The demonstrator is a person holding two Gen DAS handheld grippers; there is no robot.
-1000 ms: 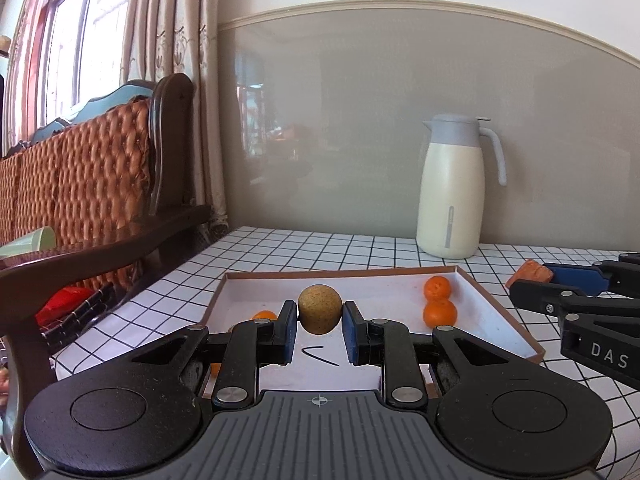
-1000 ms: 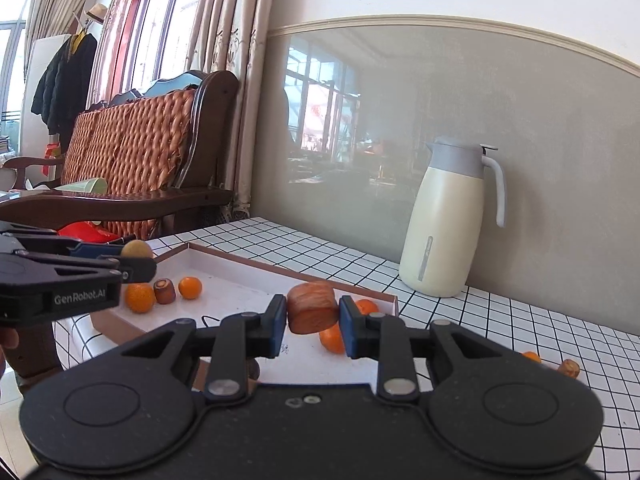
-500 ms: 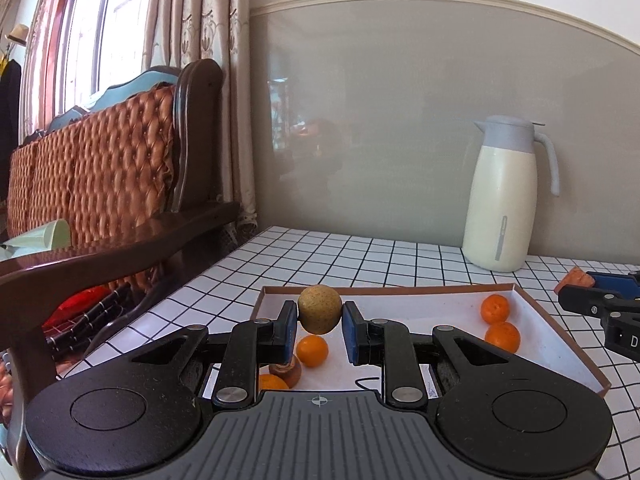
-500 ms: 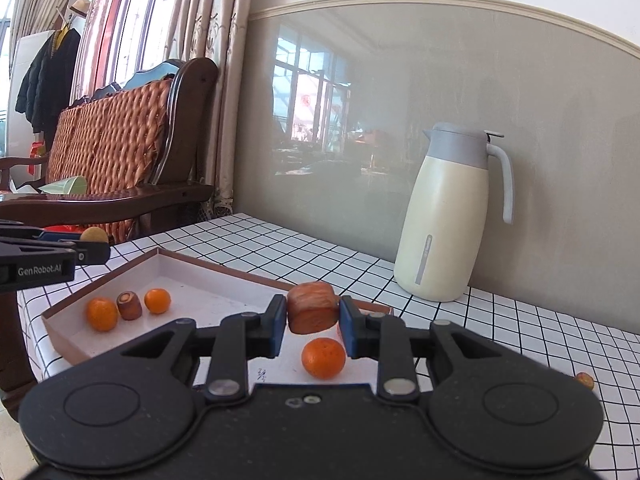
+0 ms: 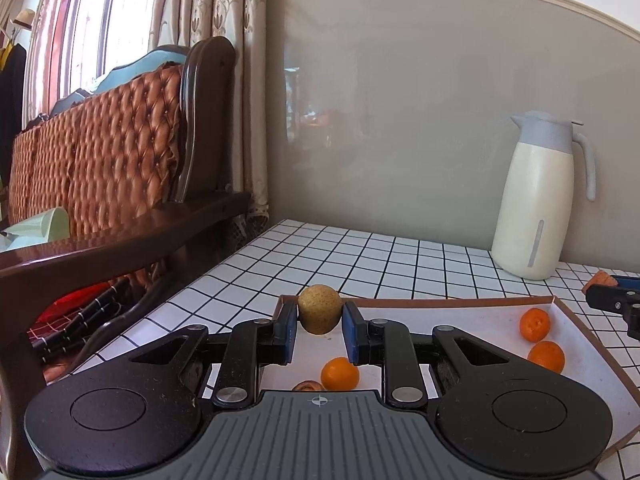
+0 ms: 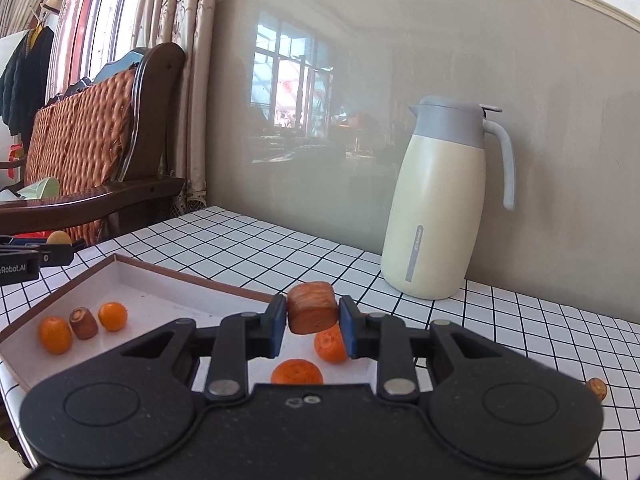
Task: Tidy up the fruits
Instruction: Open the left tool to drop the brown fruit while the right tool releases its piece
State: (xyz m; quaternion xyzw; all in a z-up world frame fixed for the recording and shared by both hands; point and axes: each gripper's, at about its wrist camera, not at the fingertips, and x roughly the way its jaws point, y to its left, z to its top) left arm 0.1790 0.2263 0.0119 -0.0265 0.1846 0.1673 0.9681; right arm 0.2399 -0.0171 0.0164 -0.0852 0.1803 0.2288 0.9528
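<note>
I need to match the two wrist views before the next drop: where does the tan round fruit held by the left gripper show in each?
Left wrist view: tan round fruit sits centre frame, clamped between the left gripper fingers, above the tray.
Right wrist view: far left edge, at mid-height, a small tan ball beyond the tray's left end.
Shared landmark: the cream thermos jug.

Both grippers, left gripper (image 5: 319, 334) and right gripper (image 6: 313, 330), slid leftward over the tray (image 5: 460, 310).
</note>
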